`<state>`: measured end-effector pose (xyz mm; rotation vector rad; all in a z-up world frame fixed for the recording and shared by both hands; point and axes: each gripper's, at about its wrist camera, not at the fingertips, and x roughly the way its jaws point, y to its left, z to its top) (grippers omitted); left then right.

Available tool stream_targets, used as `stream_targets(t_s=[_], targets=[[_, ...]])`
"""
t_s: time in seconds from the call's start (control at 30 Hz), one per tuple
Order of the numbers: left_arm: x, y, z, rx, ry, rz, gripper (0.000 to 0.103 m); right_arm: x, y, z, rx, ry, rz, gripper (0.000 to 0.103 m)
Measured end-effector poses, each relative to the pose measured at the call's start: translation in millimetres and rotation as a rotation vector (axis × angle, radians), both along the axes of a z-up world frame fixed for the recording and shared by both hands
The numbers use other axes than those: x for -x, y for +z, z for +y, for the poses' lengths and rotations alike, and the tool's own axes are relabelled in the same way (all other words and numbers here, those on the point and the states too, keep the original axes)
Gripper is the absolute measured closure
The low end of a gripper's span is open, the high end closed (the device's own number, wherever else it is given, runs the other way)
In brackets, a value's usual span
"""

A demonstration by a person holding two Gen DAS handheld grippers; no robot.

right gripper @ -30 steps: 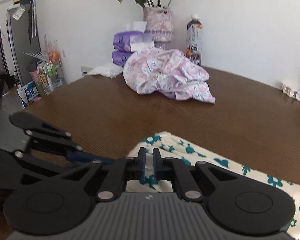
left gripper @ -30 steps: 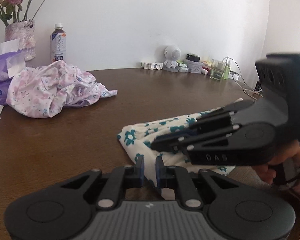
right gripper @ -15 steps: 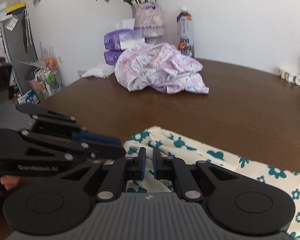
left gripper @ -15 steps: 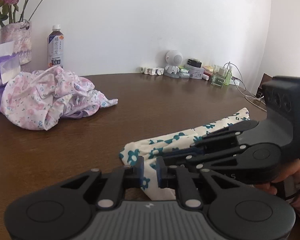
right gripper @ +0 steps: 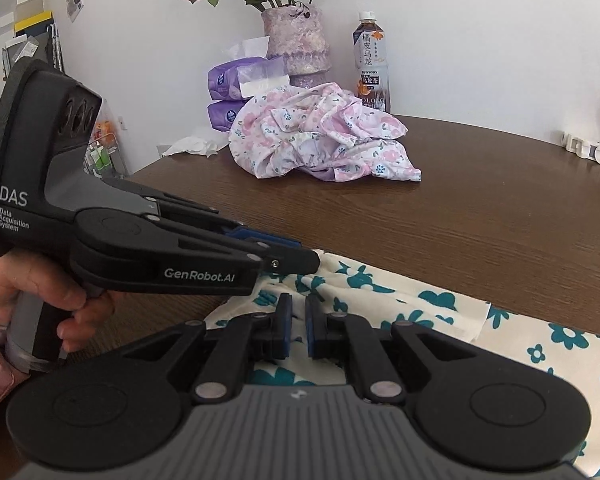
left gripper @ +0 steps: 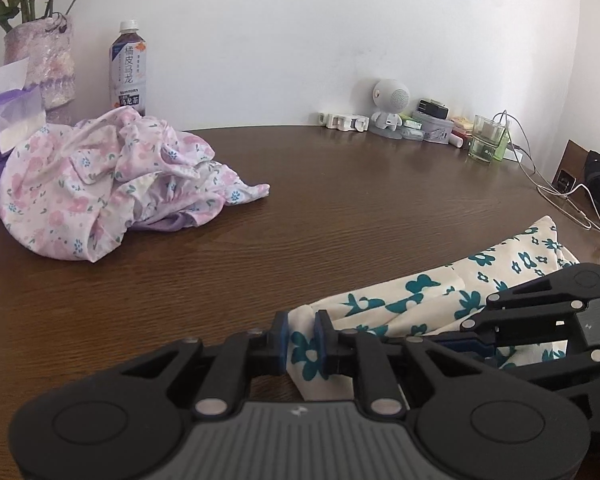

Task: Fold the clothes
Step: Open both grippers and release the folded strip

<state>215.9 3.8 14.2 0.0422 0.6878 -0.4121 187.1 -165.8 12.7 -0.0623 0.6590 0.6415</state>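
L gripper & R gripper each pinch narrow on near edge of cream teal-flower cloth, lower right on brown wood table, prob to carry a fold; pink floral heap waits upper left.

Plain white wall fills upper frame in both views, evenly lit by soft daylight. Dark brown wood-grain desk spans middle, far edge curved against wall. In left wrist view, wall corner at upper right; brown panel at right edge beside cables. In right wrist view, far left: dark doorway area, tall grey cabinet with papers stuck on, wire rack below it.
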Motion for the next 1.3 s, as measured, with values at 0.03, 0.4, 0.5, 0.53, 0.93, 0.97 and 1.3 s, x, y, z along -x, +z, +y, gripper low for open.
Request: stream_targets(t_s=[0.03, 0.4, 0.5, 0.53, 0.93, 0.97, 1.3], targets=[[1.6, -0.2, 0.0, 0.004, 0.003, -0.008, 0.089, 0.5, -0.2, 0.5, 0.004, 0.001, -0.005, 0.097], [54.0, 23.1, 31.4, 0.227, 0.09, -0.158, 0.017, 12.1, 4.5, -9.6, -0.034, -0.031, -0.067, 0.096], [60.1, 21.1, 34.8, 0.231, 0.096, -0.146, 0.013, 20.4, 12.5, -19.6, -0.064, -0.065, -0.1, 0.074], [62.4, 19.8, 36.0, 0.229, 0.099, -0.141, 0.012, 23.1, 15.2, -22.9, -0.074, -0.076, -0.11, 0.059], [89.6, 7.8, 39.3, 0.219, 0.065, -0.124, 0.002, 63.3, 11.5, -57.0, -0.154, -0.158, -0.146, 0.011], [89.0, 6.6, 38.1, 0.215, 0.059, -0.117, 0.002, 63.3, 11.4, -58.6, -0.16, -0.166, -0.147, 0.006], [87.8, 3.1, 34.4, 0.199, 0.052, -0.096, 0.002, 64.9, 8.5, -54.0, -0.108, -0.19, -0.16, 0.001]])
